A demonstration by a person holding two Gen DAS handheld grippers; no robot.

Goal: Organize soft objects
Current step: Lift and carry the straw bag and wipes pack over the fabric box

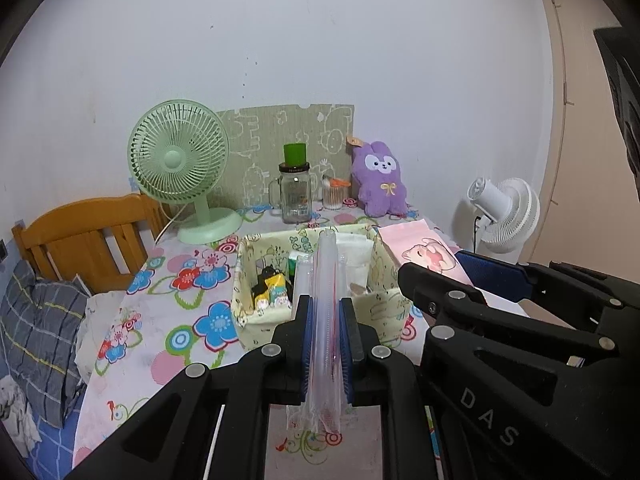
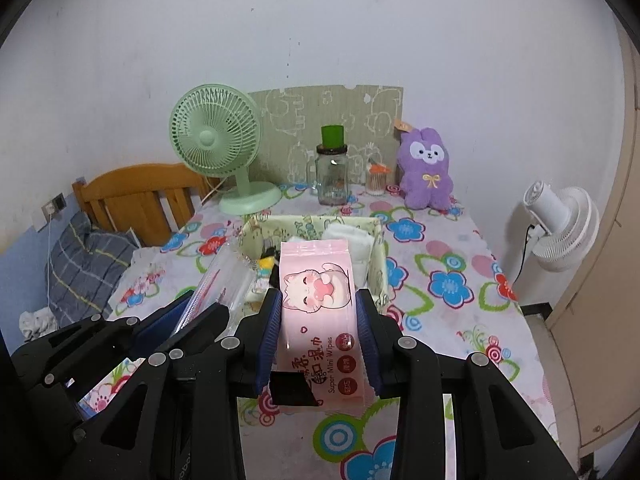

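Nearest in the left wrist view: left gripper (image 1: 326, 340), jaws nearly together, clamped on a clear plastic bag (image 1: 326, 280) seen edge-on, so contents impossible to read; lower end of bag hanging below the pads, blurred against the cloth. Same bag in the right wrist view (image 2: 218, 284) seen from its flat side, with a red line along it, half covered by the black frame of the left gripper (image 2: 188, 312).

Nearest in the right wrist view: right gripper (image 2: 318, 336), jaws a narrow way apart, pinching a pink wipes pack (image 2: 316, 308) by its two sides; cartoon cat on the front, print "Super Mini Wipes" legible, bottom edge partly covered by a black tab. From the left wrist view only the far end of that pack (image 1: 424, 250) visible, the rest behind the right gripper (image 1: 492, 276), whose pads cannot be seen closing there.

Just beyond both held things: pale fabric basket (image 1: 256, 316) on the flowered tablecloth (image 2: 448, 248). Inside, white folded cloth (image 2: 346, 236) and a small yellow-and-black item (image 1: 270, 286), too cluttered to identify; basket front wall hidden in the right view by the pack.

Farther back, against the wall: green fan (image 2: 214, 140), glass jar (image 2: 332, 180) with a green cup on top, small container of sticks (image 2: 376, 182), purple plush (image 2: 428, 168). White fan (image 2: 560, 228) off the table's right; wooden headboard (image 1: 80, 236) and plaid pillow (image 1: 40, 332) at left, cut by the frame edge.
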